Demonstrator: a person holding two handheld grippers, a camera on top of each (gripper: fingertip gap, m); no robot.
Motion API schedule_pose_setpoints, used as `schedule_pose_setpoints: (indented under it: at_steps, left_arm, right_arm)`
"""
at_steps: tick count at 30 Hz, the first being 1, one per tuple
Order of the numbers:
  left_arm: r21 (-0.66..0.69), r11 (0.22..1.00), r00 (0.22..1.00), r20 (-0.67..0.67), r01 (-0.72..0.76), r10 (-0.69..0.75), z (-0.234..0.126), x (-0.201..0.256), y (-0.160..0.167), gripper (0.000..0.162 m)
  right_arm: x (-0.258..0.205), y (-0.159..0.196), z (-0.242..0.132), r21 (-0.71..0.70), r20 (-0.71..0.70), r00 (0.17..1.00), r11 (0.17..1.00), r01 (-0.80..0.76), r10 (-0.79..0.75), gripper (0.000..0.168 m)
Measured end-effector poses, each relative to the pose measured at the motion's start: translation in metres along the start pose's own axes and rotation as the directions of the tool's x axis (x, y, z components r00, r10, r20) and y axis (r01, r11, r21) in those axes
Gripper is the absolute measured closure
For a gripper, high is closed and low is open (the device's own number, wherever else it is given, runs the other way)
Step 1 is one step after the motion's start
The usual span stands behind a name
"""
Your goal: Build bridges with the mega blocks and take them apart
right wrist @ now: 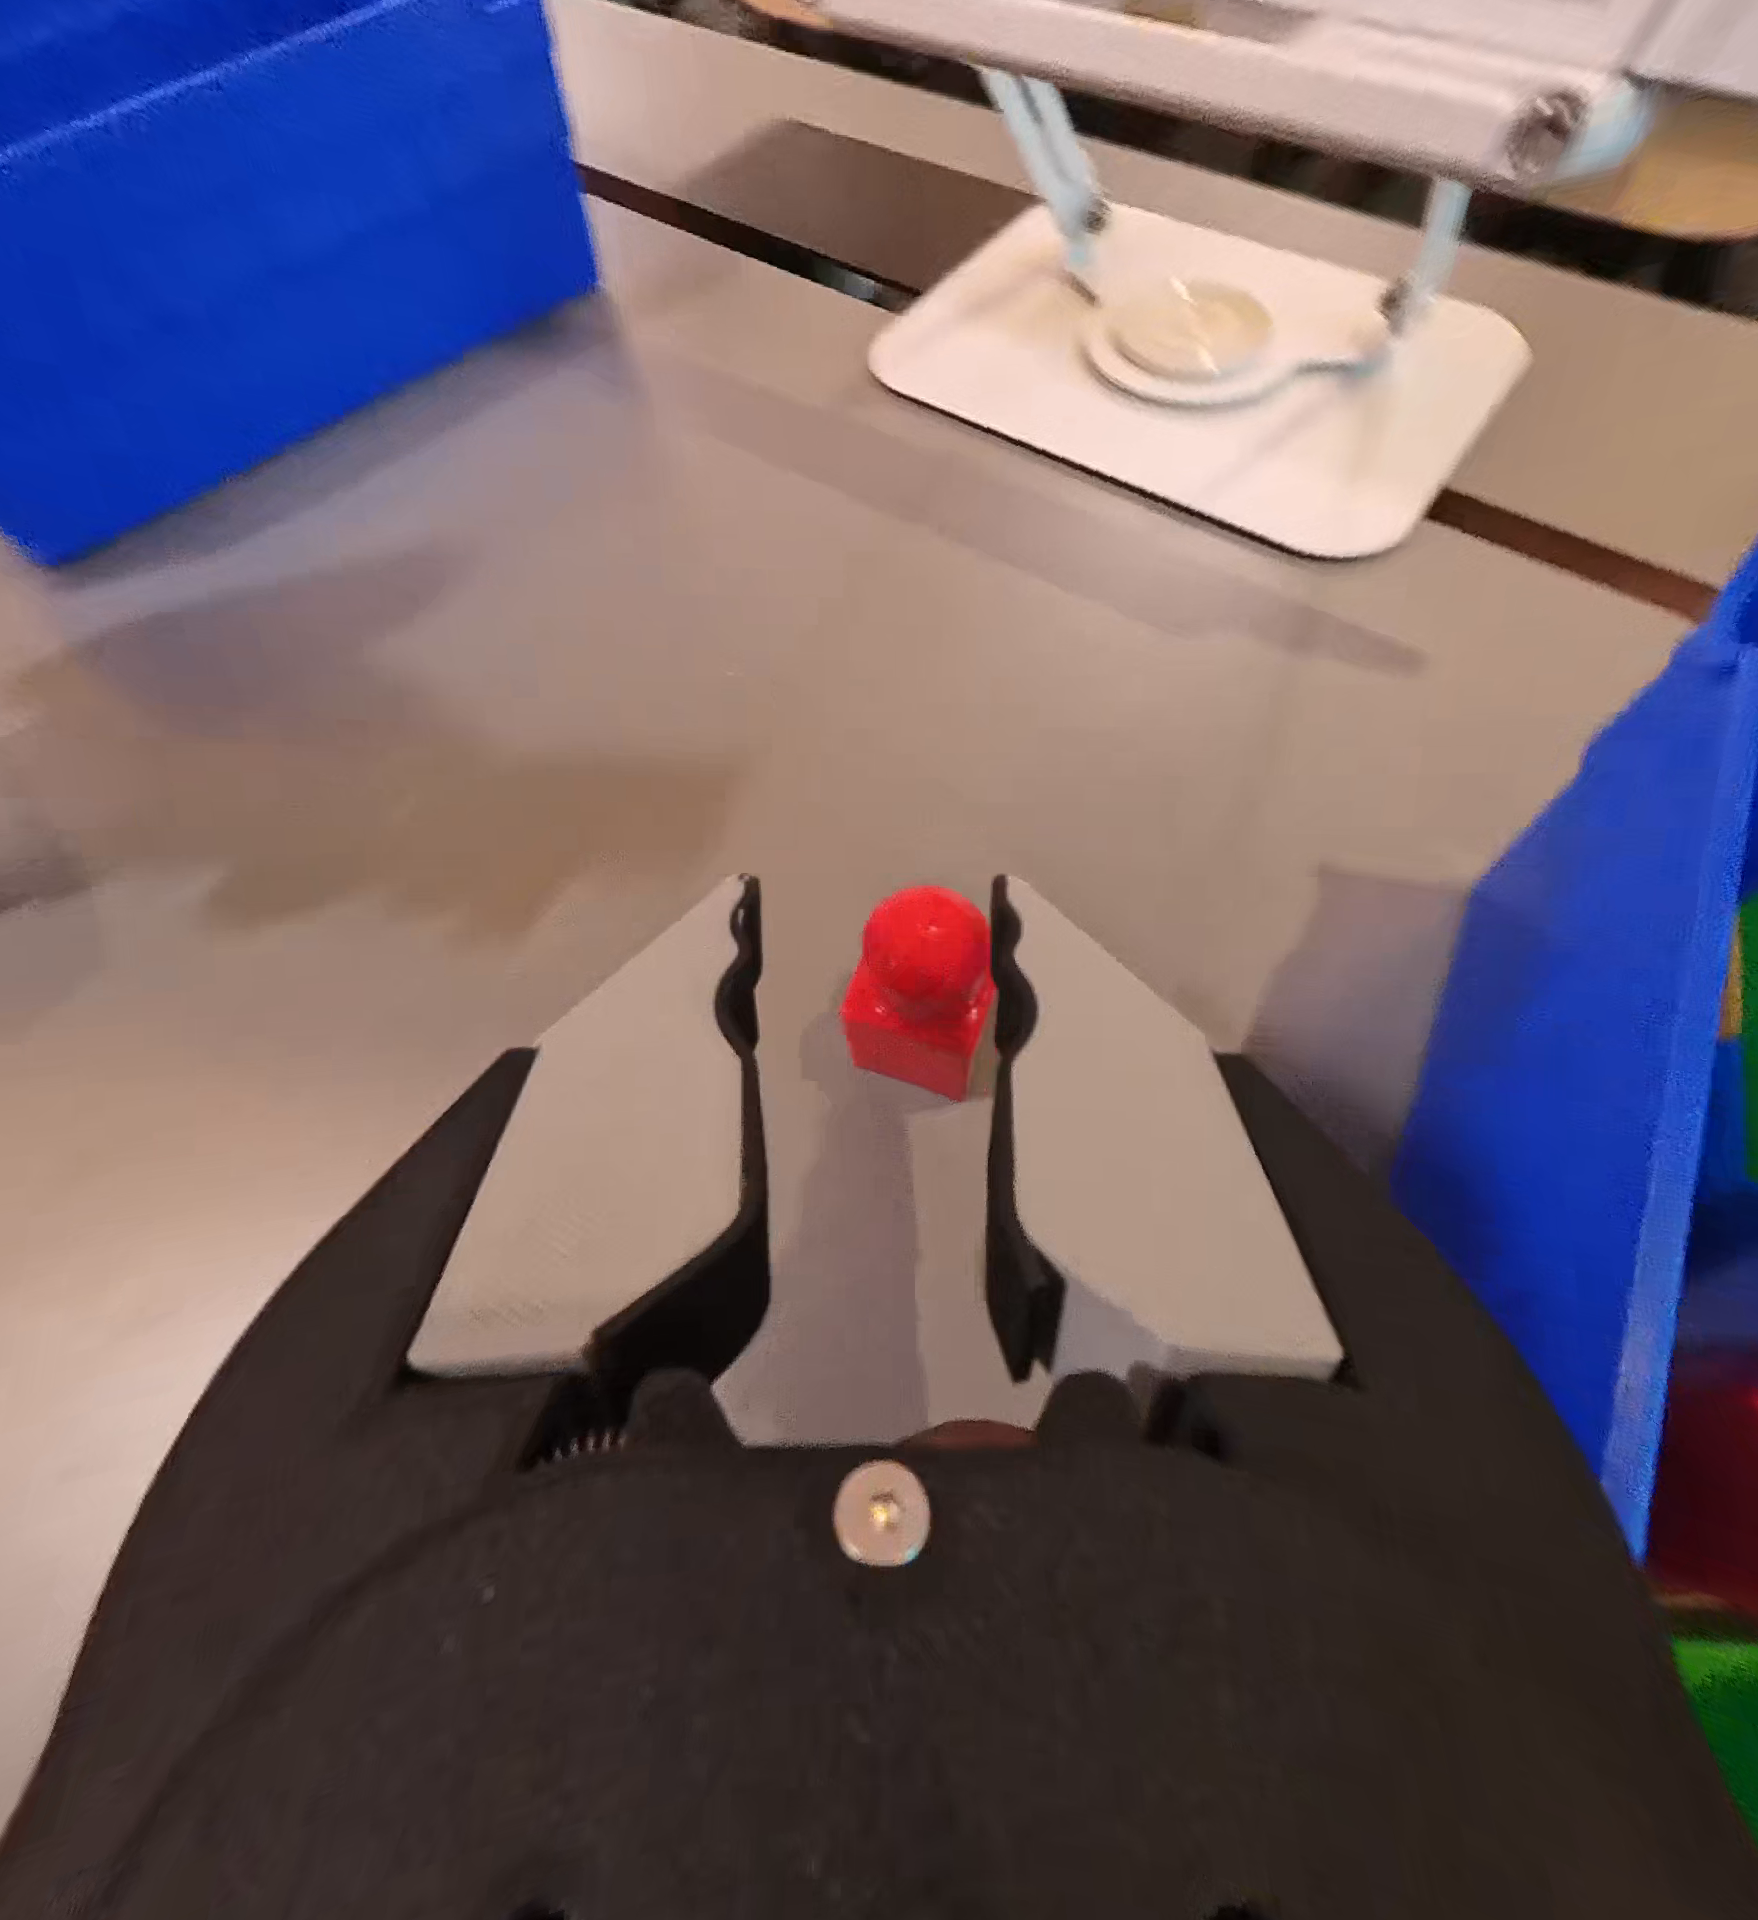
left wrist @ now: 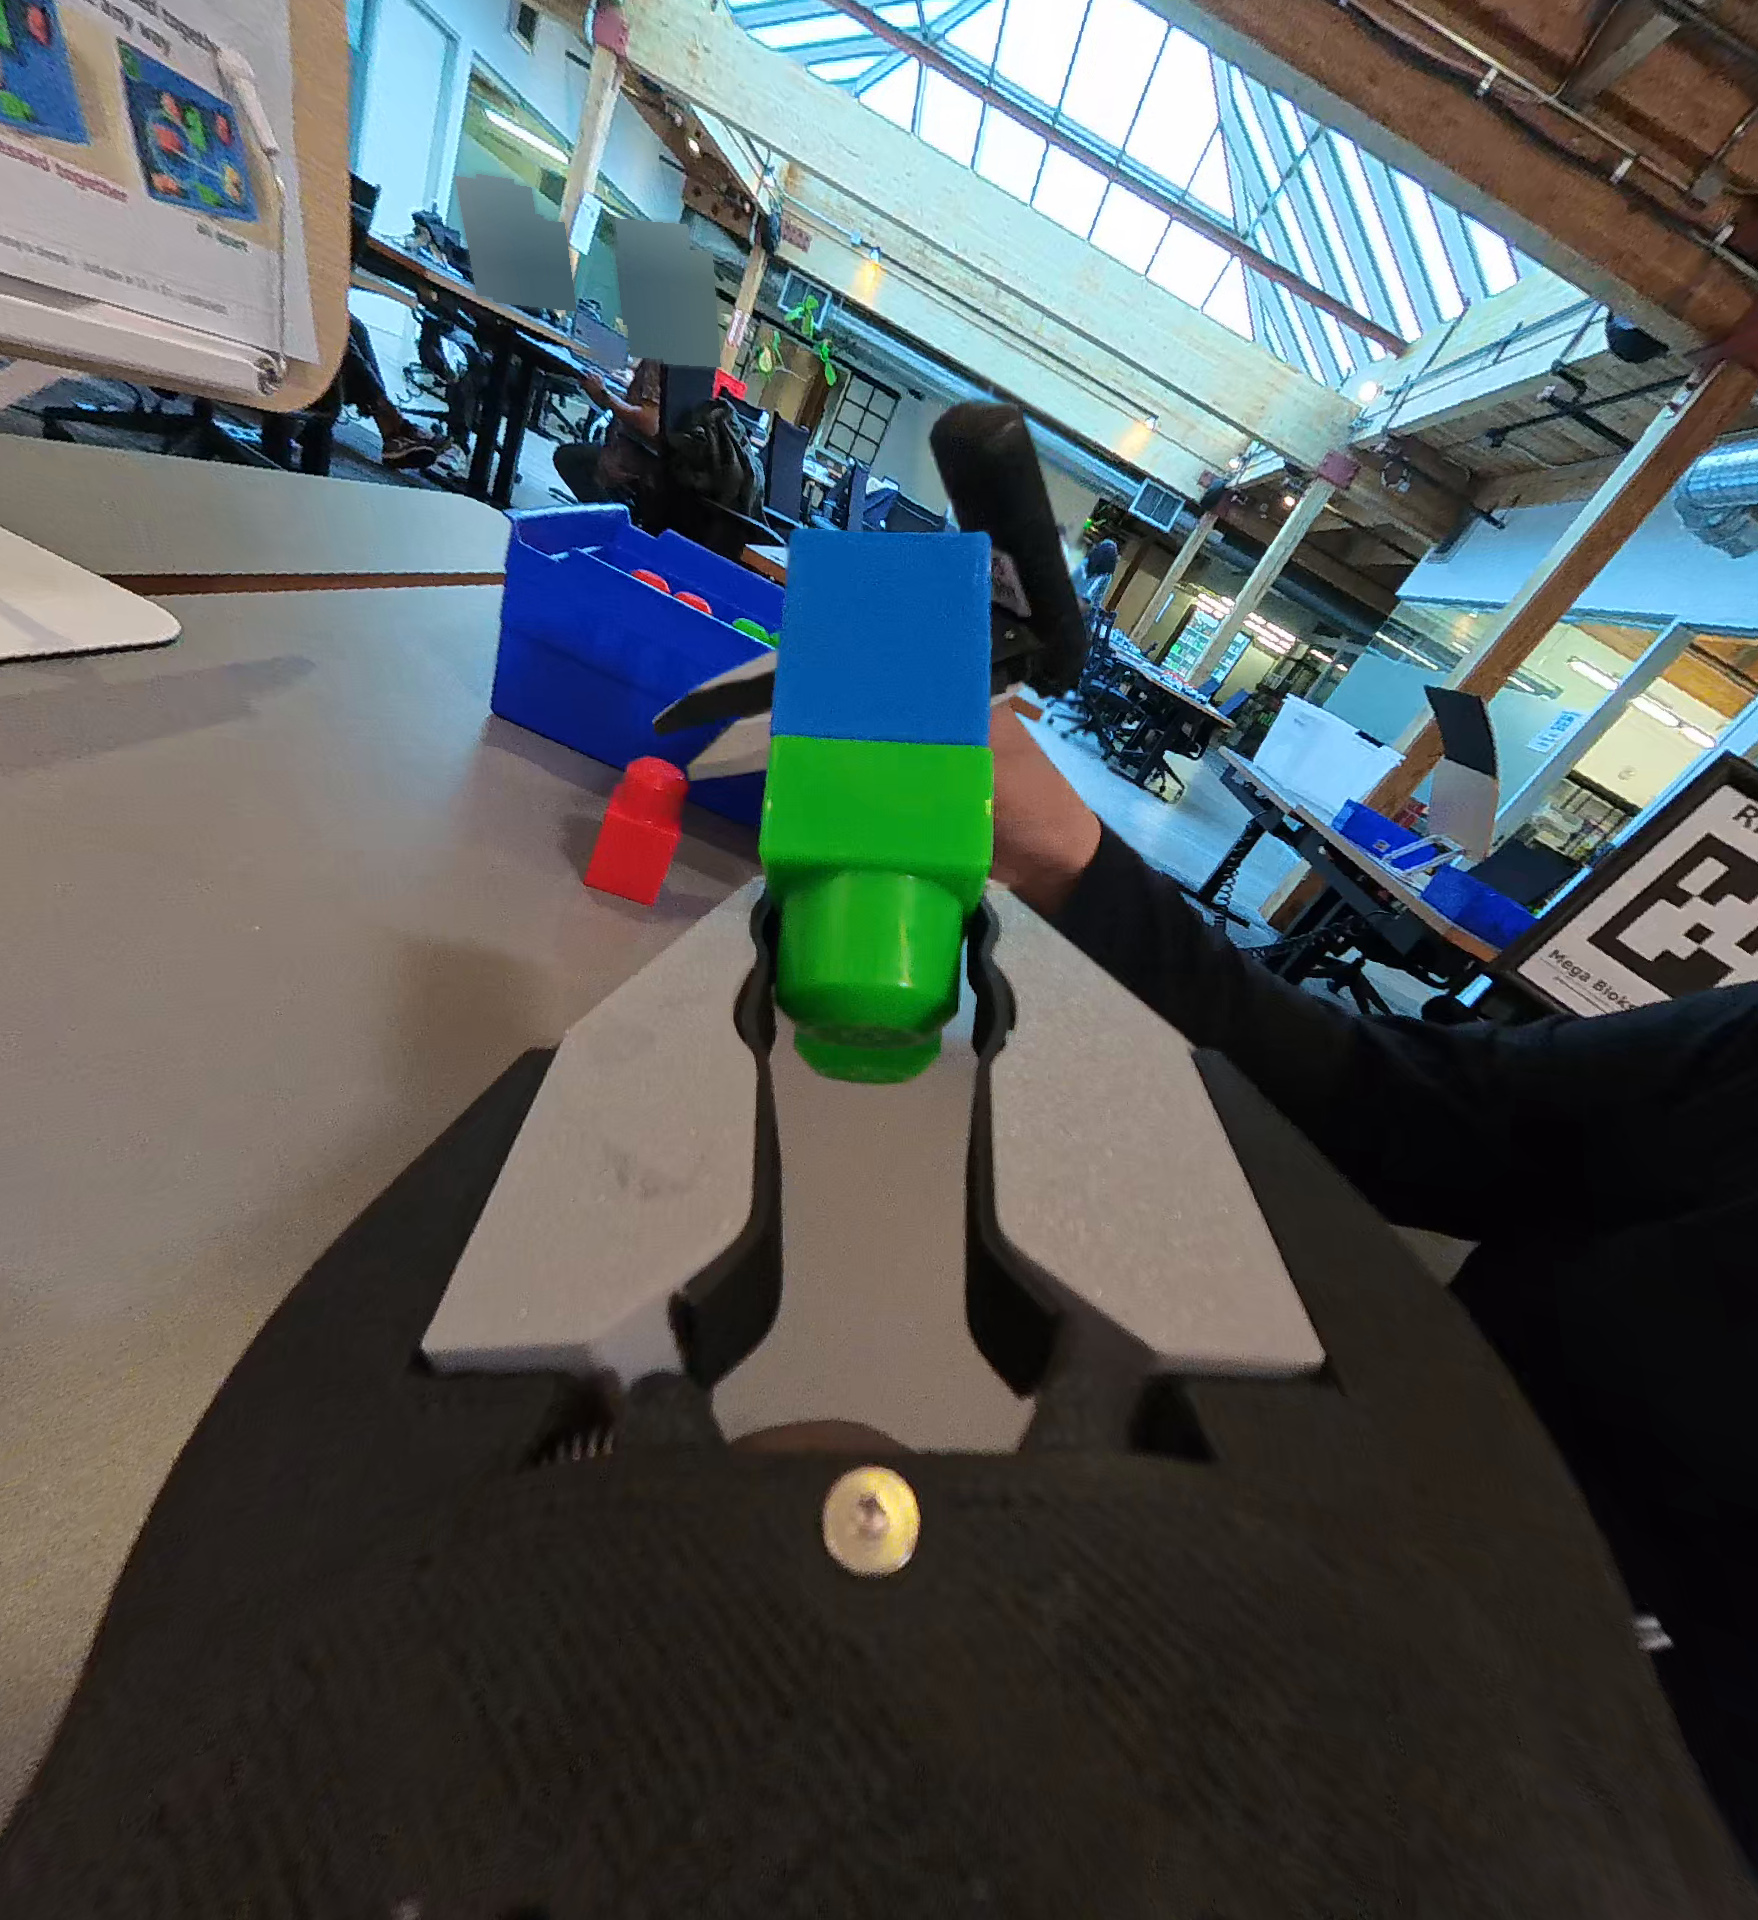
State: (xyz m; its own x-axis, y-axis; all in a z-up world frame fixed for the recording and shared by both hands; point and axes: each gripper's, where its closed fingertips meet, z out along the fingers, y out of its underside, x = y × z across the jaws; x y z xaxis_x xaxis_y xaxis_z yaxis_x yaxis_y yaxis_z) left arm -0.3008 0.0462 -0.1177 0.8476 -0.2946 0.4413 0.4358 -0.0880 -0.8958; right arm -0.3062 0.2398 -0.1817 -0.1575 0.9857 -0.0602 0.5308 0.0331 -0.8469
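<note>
Table [left wrist: 179,935]: grey top; carries the bins, the stand and one loose block.
Stand [right wrist: 1207,416]: white flat base with thin metal legs, on the far part of the table; it holds a tilted board with printed sheets [left wrist: 106,177].
Blue bin [left wrist: 605,644]: open-topped, on the table beyond the red block; red and green blocks lie inside. In the right wrist view one bin wall fills the top left corner and another [right wrist: 1581,1039] stands at the right edge with green and red blocks in it; which of these matches the first bin cannot be told.
Left gripper [left wrist: 870,966]: jaws narrow, clamped on the stud of the green block, raised above the table.
Right gripper [right wrist: 875,966]: jaws apart at moderate width, one on each side of the red block; the right pad is just beside it, contact cannot be told.
Blue block [left wrist: 885,634]: pressed onto the green block, on the end away from the left gripper.
Green block [left wrist: 875,821]: joined to the blue block, stud end held.
Red block [right wrist: 922,997]: single stud, upright on the table, near the blue bin.
</note>
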Motion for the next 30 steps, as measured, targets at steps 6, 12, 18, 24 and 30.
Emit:
schedule_pose_setpoints:
  at_steps: [6, 12, 18, 24, 30]
  left_arm:
    - [0.009, 1.000, 1.000, 0.006, -0.001, 0.001, -0.002, -0.001, -0.002, 0.129]
    - [-0.013, 1.000, 1.000, 0.017, 0.018, -0.017, 0.001, -0.004, 0.003, 0.129]
    - [-0.007, 1.000, 0.999, 0.022, 0.026, -0.026, 0.000, -0.006, 0.003, 0.129]
    - [-0.019, 0.999, 0.999, 0.019, 0.027, -0.027, 0.001, -0.006, 0.005, 0.129]
    - [-0.028, 0.999, 0.999, 0.023, 0.030, -0.029, 0.001, -0.007, 0.007, 0.129]
  right_arm:
    - [0.000, 0.025, 0.016, -0.098, 0.004, 0.991, 0.986, -0.135, 0.136, 0.115]
    - [-0.005, 0.041, 0.035, -0.157, 0.014, 0.997, 0.985, -0.076, 0.079, 0.133]
    - [-0.075, 0.032, 0.041, -0.097, 0.266, 0.952, 0.979, 0.180, -0.148, 0.135]
    - [-0.102, 0.044, 0.043, -0.109, 0.350, 0.898, 0.940, 0.323, -0.268, 0.124]
    - [-0.105, 0.043, 0.042, -0.105, 0.385, 0.896, 0.954, 0.282, -0.222, 0.120]
